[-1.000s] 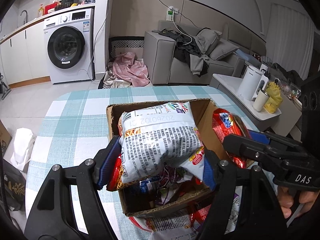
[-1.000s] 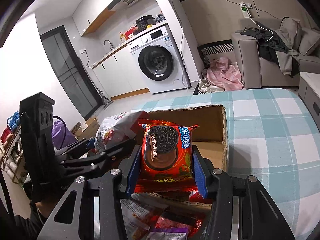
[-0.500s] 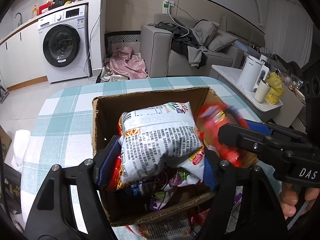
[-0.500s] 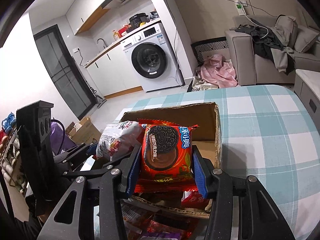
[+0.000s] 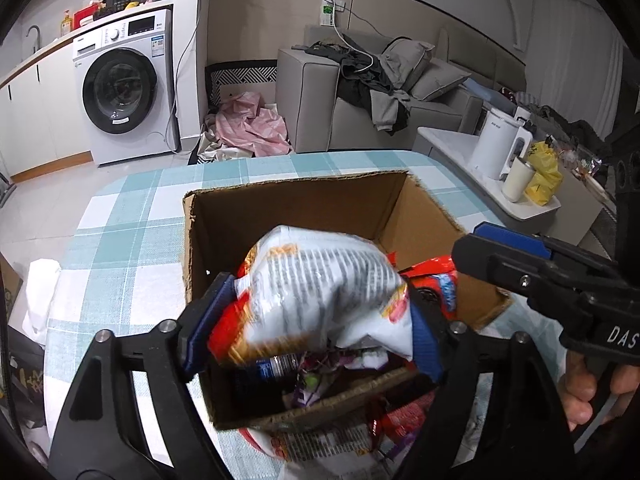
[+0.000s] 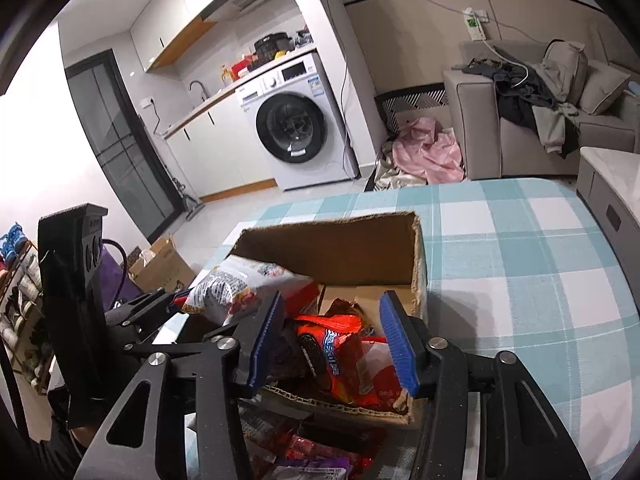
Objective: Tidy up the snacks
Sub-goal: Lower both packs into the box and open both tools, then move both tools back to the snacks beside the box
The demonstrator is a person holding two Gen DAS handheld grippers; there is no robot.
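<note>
A: What is seen nearest in the left wrist view?

B: The left gripper [image 5: 316,332] is seen pinching a white snack bag [image 5: 320,292], which is held above the open cardboard box [image 5: 304,204]. More packets are glimpsed below the bag, inside the box and on the table in front of it.

A: And the right gripper?

B: The right gripper [image 6: 332,340] is seen with its blue pads [image 6: 394,340] spread apart over the near right corner of the box. Nothing is gripped. A red cookie packet [image 6: 340,356] is seen lying in the box between and below the pads, apparently touched by neither.

A: Where is the box placed?

B: It is set on a table covered by a blue-checked cloth [image 6: 520,264]. In the right wrist view, the white bag [image 6: 240,284] is seen at the left side of the box, held there by the other tool.

A: What is found farther back?

B: A washing machine [image 5: 124,92] is seen far left, pink laundry [image 5: 252,128] on the floor beside it, and a grey sofa [image 5: 320,96] strewn with clothes to the right. A white kettle [image 5: 500,144] is seen on a side table at the far right.
</note>
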